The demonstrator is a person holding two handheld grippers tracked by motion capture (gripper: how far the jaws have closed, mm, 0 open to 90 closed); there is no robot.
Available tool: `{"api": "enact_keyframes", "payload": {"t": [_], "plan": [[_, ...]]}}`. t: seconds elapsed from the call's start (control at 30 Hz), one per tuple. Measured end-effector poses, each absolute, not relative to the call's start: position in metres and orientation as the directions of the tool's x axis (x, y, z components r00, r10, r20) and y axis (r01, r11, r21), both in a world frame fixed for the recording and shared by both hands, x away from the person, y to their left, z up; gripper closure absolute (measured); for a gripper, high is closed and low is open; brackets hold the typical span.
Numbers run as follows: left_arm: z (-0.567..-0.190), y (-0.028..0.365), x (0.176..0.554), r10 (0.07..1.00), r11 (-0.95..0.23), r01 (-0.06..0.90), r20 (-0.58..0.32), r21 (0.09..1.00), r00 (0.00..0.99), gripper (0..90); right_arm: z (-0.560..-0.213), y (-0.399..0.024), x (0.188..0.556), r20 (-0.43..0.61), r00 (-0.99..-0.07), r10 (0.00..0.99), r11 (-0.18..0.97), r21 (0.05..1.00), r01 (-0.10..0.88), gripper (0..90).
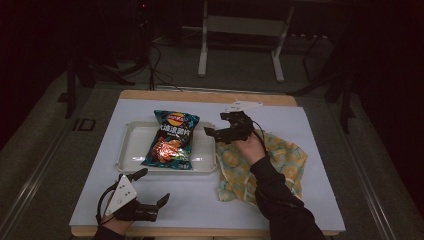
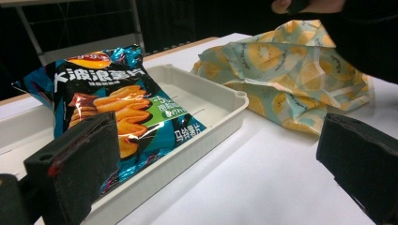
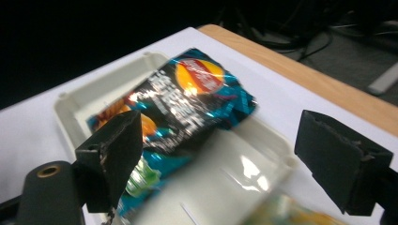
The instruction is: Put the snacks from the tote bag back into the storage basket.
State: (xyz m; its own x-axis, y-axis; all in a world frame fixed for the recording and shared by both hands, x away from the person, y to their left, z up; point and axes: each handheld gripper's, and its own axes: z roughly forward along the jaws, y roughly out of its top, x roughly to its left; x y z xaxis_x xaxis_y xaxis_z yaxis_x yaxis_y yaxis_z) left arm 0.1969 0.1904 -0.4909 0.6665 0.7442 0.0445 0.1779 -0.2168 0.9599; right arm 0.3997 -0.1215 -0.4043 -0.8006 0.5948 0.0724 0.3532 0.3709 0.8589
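Note:
A blue chip bag lies lengthwise in a white tray on the left half of the table. A yellow-and-teal fruit-print cloth lies crumpled to the tray's right. My right gripper hovers over the tray's right edge, jaws open and empty; in the right gripper view the chip bag and the tray lie beyond the right gripper. My left gripper rests near the front edge, open and empty. The left gripper view looks between its wide jaws at the bag, the tray and the cloth.
A white sheet covers the wooden table. The person's dark right sleeve crosses over the cloth. Beyond the table stand a white frame's legs and cables on a grey floor.

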Motion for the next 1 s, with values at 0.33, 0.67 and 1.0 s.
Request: {"api": "enact_keyframes", "payload": {"t": [0.33,0.67,1.0], "plan": [[-0.491,0.190,0.197,0.745,-0.213,0.177,0.043,0.961,0.665,0.4,-0.399,-0.163,0.386,0.047,-0.776,0.629,0.367,0.862,0.350,14.8],[-0.491,0.190,0.197,0.745,-0.216,0.178,0.044,0.960,0.665,0.4,-0.403,-0.213,0.368,0.030,-0.712,0.701,0.316,0.882,0.349,15.1],[-0.491,0.190,0.197,0.746,-0.215,0.179,0.043,0.960,0.665,0.5,-0.410,-0.256,0.350,0.028,-0.665,0.747,0.288,0.887,0.361,15.0]]}}
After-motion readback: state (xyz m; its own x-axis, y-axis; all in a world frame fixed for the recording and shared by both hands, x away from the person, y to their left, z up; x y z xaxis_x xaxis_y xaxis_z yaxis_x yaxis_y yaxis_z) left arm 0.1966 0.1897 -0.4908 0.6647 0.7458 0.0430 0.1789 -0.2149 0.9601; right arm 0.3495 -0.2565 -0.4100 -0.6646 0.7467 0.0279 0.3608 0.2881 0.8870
